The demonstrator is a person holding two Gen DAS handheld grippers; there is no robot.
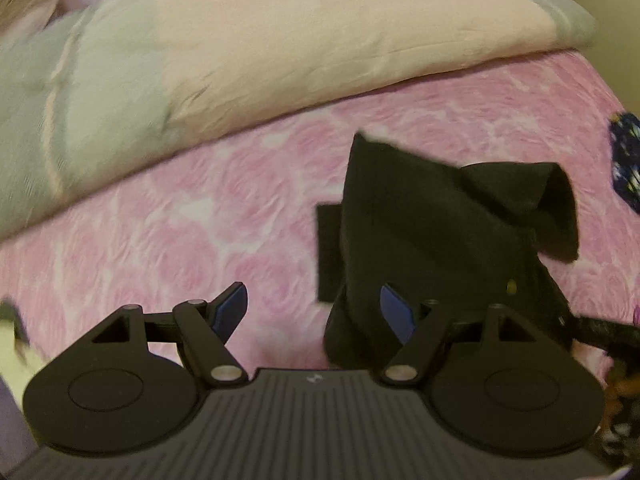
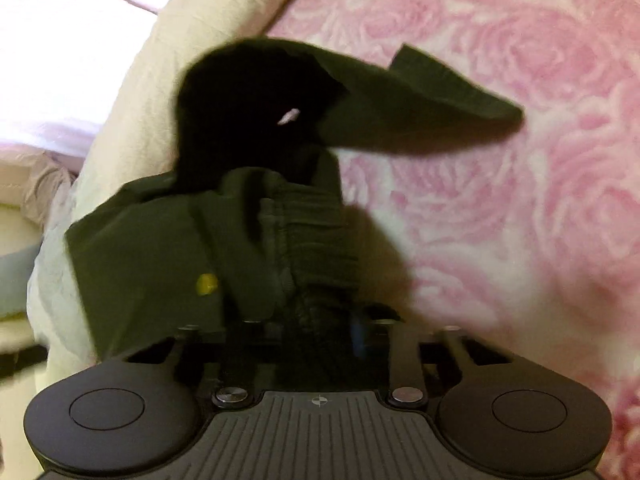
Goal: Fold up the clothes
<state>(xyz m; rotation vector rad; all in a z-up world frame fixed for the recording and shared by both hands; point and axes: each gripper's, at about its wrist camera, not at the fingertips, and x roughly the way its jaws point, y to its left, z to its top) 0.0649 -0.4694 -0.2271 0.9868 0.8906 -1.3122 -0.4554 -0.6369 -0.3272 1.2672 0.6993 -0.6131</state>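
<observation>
- Dark garment (image 2: 256, 216), greenish-black, bunched up right in front of the right gripper (image 2: 320, 332); ribbed elastic band (image 2: 316, 236) runs straight down into the narrow gap between the fingers, so pinched shut on the cloth there; fingers mostly buried under fabric, only a sliver of blue pad (image 2: 357, 336) peeking out
- Small yellow dot (image 2: 207, 283) on the cloth just left of that grip; one flap (image 2: 432, 108) of the garment sticking out to the right above the bedspread, casting a shadow underneath
- Left gripper (image 1: 316, 312) spread wide, blue pads (image 1: 232, 308) well apart, nothing squeezed between them; same dark garment (image 1: 432, 232) off to its right side, a fold draped over and around the right-hand finger, the left-hand finger over bare bedspread
- From the left wrist view, garment lifted into a peak, with a flat dark piece (image 1: 329, 252) lying on the bed beside it; can't tell whether that strip belongs to the same item
- Surface: pink rose-pattern bedspread (image 1: 180, 232); cream and pale-green pillow (image 1: 280, 40) along the far edge, touching the bedspread
- Dark blue patterned cloth (image 1: 626, 160) at the far right edge, too cut off to identify
- Bright washed-out patch (image 2: 60, 60) beyond the pillow in the right wrist view; both views fairly blurry
</observation>
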